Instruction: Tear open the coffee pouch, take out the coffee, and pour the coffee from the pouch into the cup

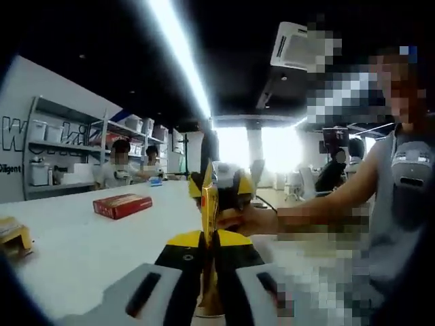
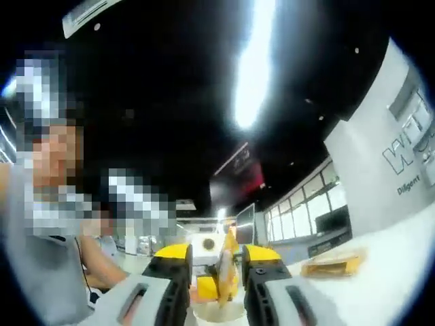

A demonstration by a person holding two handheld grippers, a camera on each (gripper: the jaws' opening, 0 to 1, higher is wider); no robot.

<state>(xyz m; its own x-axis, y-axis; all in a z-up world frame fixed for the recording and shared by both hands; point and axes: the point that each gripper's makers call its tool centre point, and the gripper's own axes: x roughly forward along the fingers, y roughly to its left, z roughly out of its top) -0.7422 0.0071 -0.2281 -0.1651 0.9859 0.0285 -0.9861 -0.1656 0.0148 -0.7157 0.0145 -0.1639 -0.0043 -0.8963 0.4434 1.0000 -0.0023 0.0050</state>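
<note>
Left gripper view shows my left gripper [image 1: 209, 268] with its jaws drawn close together on the yellow coffee pouch [image 1: 209, 204], which stands upright and edge-on straight ahead of the jaw tips. Just past the pouch, my right gripper [image 1: 228, 187] faces me with its yellow-capped jaws also on the pouch, the hand [image 1: 255, 221] behind it. Below my left jaws I can make out a pale rounded rim, probably the cup [image 1: 212, 311], though it is too hidden to be sure.

From the right gripper view, my right gripper [image 2: 219, 285] is likewise closed on the coffee pouch [image 2: 227, 272], pinched between the two jaws, and the white cup [image 2: 219, 314] sits directly beneath them, its rim touching the lower frame edge.

My judgement is that I am at the tearing or early pouring stage: both tools hold the pouch over the cup, but I cannot tell whether the top is torn yet, and no coffee is visible falling or lying in the cup. Pouring, at least, appears to remain.

Off to my left tool's left lie a red box [image 1: 122, 205] on the white table [image 1: 75, 244] and a yellow block [image 1: 13, 234] nearer the edge.
</note>
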